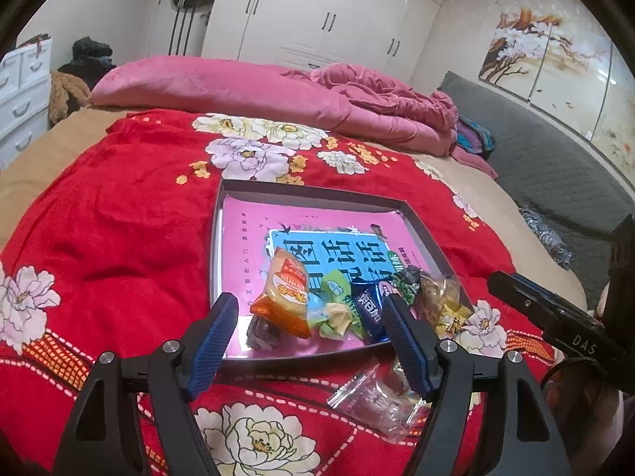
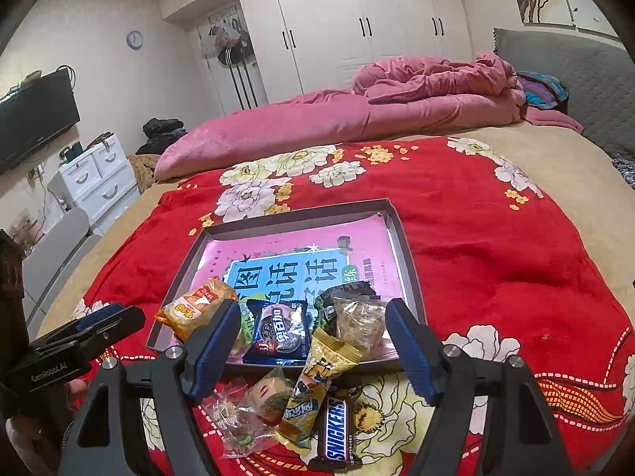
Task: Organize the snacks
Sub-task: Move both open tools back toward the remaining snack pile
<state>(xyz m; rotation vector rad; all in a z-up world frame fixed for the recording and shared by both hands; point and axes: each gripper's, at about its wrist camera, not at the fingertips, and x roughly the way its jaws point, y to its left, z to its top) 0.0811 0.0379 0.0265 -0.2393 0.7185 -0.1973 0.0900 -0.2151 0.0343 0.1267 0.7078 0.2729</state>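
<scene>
A shallow grey box [image 1: 317,193] [image 2: 405,246] with a pink and blue printed bottom lies on the red flowered blanket. In its near end sit an orange snack pack [image 1: 283,297] [image 2: 194,309], a blue Oreo pack [image 1: 367,309] [image 2: 279,335], green candies [image 1: 337,309] and a clear nut pack [image 2: 359,317]. On the blanket in front lie a Snickers bar [image 2: 336,432], a yellow pack [image 2: 317,380] leaning over the box edge, and clear-wrapped sweets [image 1: 377,396] [image 2: 238,416]. My left gripper [image 1: 307,311] and right gripper [image 2: 309,317] are both open and empty, above the box's near edge.
A pink quilt [image 1: 238,87] [image 2: 357,119] lies across the far side of the bed. A grey padded headboard [image 1: 555,166] is at the right. White drawers [image 2: 99,178] and a TV [image 2: 35,115] stand to the left. Wardrobes [image 1: 329,12] line the back wall.
</scene>
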